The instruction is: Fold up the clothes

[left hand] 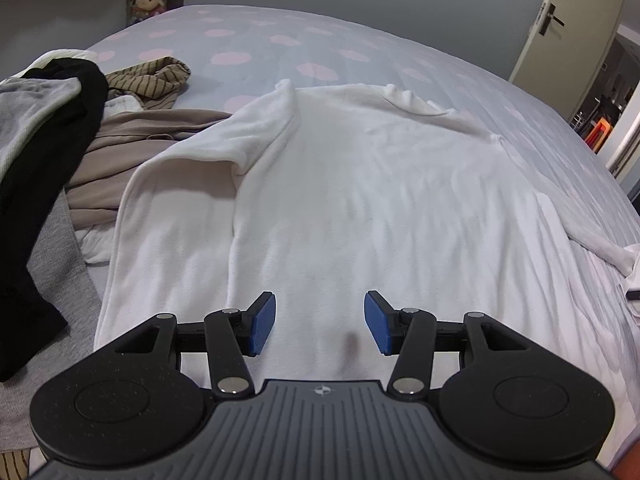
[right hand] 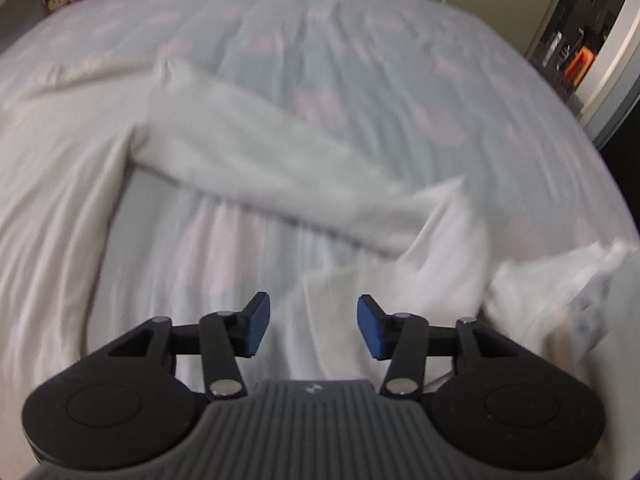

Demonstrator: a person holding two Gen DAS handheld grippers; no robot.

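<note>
From the left wrist camera I see my left gripper (left hand: 320, 326) with jaws spread and nothing between them, hovering over the lower body of the white sweater (left hand: 360, 200), which lies flat on the bed (left hand: 280, 32), collar away from me. Its left sleeve (left hand: 180, 184) is folded down along the body; beside it sits a pile of other clothes (left hand: 80, 120). From the right wrist camera, which is blurred, my right gripper (right hand: 314, 328) is likewise spread and empty. The right sleeve (right hand: 260, 168) runs diagonally from the shoulder at upper left down toward lower right, its cuff end just ahead and right of the fingers. I judge the right gripper nearer that sleeve, so it should take the cuff.
</note>
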